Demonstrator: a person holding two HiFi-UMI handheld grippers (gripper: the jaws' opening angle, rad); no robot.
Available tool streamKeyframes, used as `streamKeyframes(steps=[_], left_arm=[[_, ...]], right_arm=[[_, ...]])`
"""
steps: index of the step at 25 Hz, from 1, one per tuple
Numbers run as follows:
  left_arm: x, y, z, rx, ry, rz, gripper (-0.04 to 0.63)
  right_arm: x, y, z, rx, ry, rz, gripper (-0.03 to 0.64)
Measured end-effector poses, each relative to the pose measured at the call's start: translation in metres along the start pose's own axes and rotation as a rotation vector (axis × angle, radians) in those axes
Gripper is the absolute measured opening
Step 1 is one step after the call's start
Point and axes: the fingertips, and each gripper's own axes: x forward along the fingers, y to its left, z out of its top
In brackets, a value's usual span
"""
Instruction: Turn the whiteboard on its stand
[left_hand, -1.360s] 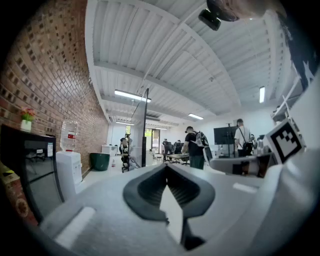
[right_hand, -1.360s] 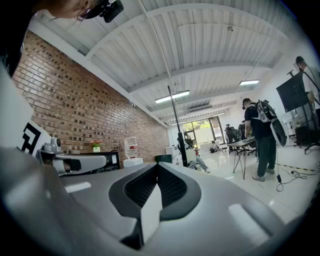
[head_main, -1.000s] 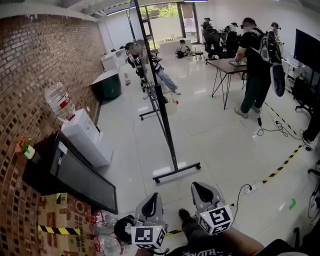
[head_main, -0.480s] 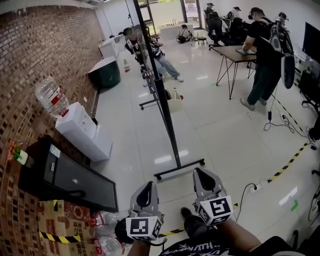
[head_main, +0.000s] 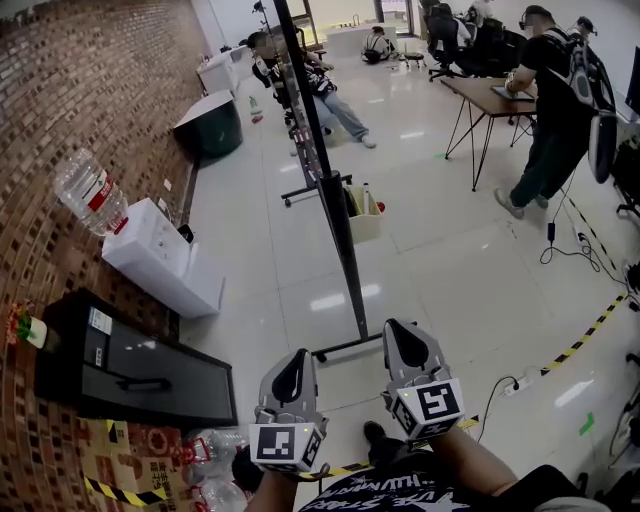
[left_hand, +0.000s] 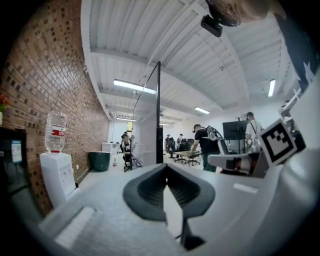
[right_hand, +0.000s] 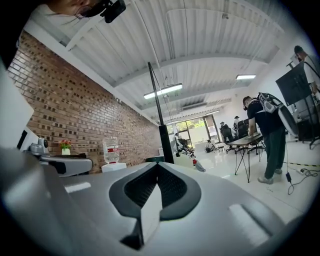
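Observation:
The whiteboard (head_main: 322, 160) stands edge-on ahead of me, a tall thin panel in a black frame, on a stand whose near foot (head_main: 345, 347) rests on the white floor. It also shows in the left gripper view as the pale whiteboard (left_hand: 149, 125) and in the right gripper view as a dark whiteboard post (right_hand: 163, 136). My left gripper (head_main: 292, 360) and right gripper (head_main: 402, 334) hang low in front of me, short of the foot and touching nothing. Both are shut and empty, as the left gripper (left_hand: 166, 168) and right gripper (right_hand: 158, 167) show close up.
Along the brick wall on the left stand a black cabinet (head_main: 130, 368), a water dispenser (head_main: 160, 262) with its bottle (head_main: 88, 192) and a dark green bin (head_main: 210, 125). A box (head_main: 365, 216) sits beside the stand. A person (head_main: 555, 110) stands at a desk (head_main: 492, 95). Striped tape (head_main: 585, 340) and cables cross the floor.
I have come closer to the whiteboard's stand, and its near foot now lies just ahead of the grippers. Both grippers sit a little higher in view, still shut.

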Motion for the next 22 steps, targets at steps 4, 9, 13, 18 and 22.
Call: streamKeyframes(steps=[4,9,13,18,22], left_arm=[[0.029,0.011,-0.002,-0.01,0.008,0.007,0.006],[0.049,0.015,0.006,0.001,-0.004,0.033,0.006],[0.059,0.023,0.006,-0.007,0.003,0.047,0.006],[0.069,0.037,0.0,-0.007,0.024,0.048,0.006],[0.085,0.051,0.004,-0.01,0.014,0.028,0.006]], right_arm=[[0.035,-0.008,-0.001,0.014,-0.008,0.025,0.009],[0.066,-0.017,0.01,0.048,-0.005,0.026,0.009],[0.086,-0.01,0.006,0.037,-0.003,0.064,0.011],[0.097,-0.003,0.005,-0.008,0.0,0.07,0.048],[0.116,-0.009,0.001,-0.029,0.021,0.053,0.144]])
